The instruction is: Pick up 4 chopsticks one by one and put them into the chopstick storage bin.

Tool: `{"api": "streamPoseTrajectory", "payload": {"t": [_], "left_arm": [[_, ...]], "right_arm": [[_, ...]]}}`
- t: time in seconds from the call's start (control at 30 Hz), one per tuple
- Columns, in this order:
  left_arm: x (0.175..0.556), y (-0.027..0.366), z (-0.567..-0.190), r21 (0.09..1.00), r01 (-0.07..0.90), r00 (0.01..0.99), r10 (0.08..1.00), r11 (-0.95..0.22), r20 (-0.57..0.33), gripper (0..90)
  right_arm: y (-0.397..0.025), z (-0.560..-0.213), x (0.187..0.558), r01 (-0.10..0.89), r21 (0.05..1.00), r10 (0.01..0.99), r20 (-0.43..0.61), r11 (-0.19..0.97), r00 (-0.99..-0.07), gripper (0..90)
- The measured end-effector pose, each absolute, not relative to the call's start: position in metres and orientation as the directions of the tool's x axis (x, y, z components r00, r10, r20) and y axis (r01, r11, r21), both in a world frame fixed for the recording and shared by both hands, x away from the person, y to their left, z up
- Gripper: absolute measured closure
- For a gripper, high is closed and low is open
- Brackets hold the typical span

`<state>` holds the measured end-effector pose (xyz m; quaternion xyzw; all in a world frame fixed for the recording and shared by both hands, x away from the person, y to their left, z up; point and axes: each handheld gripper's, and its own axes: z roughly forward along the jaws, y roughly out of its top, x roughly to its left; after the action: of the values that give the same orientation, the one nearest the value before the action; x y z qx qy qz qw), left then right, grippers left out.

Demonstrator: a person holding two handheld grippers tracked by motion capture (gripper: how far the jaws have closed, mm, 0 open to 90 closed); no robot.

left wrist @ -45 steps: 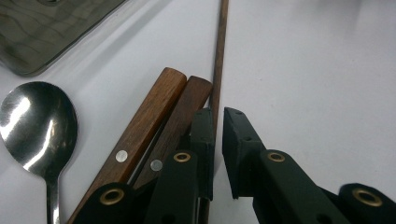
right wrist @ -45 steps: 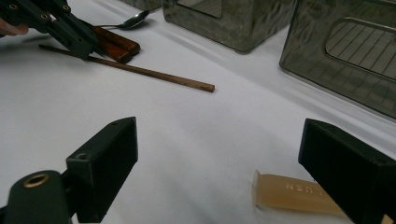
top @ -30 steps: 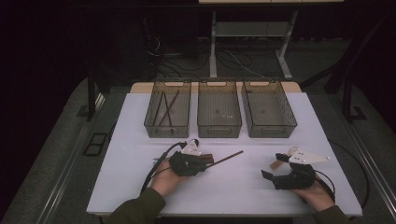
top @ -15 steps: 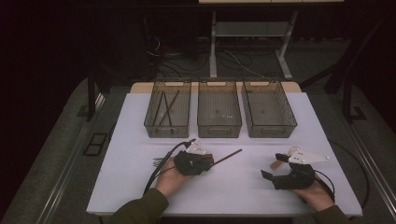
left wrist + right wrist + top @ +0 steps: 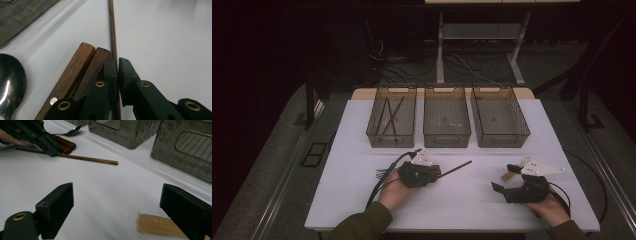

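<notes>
Sorting cutlery into bins, early on, most still lying loose on the table (image 5: 362, 200).

Left gripper (image 5: 117, 65) is clamping a chopstick (image 5: 112, 32) flat on the table; right gripper (image 5: 117, 207) is hovering with jaws wide apart over an amber piece (image 5: 160, 224). Left bin (image 5: 392, 117) is holding a few sticks (looks like chopsticks); middle bin (image 5: 447, 135) and right bin (image 5: 500, 137) look empty. Two wooden handles (image 5: 82, 67) and a spoon (image 5: 10, 82) are waiting beside the left gripper.

Dark room, cables (image 5: 462, 62) on floor
</notes>
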<state>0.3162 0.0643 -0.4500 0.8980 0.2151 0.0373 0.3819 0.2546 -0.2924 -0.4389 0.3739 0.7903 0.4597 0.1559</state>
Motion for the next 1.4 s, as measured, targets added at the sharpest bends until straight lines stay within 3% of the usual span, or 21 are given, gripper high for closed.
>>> {"api": "streamPoseTrajectory", "payload": {"t": [0.4, 1.4], "left_arm": [[0.315, 0.067, -0.445, 0.706, 0.346, 0.907, 0.413, -0.618, -0.083, 85.5], [0.315, 0.092, -0.404, 0.741, 0.408, 0.881, 0.442, -0.533, -0.167, 85.5]], "right_arm": [[-0.29, -0.44, 0.255, 0.444, 0.84, 0.722, 0.094, 0.312, -0.686, 11.1], [-0.291, -0.439, 0.255, 0.444, 0.842, 0.724, 0.097, 0.306, -0.683, 11.1]]}}
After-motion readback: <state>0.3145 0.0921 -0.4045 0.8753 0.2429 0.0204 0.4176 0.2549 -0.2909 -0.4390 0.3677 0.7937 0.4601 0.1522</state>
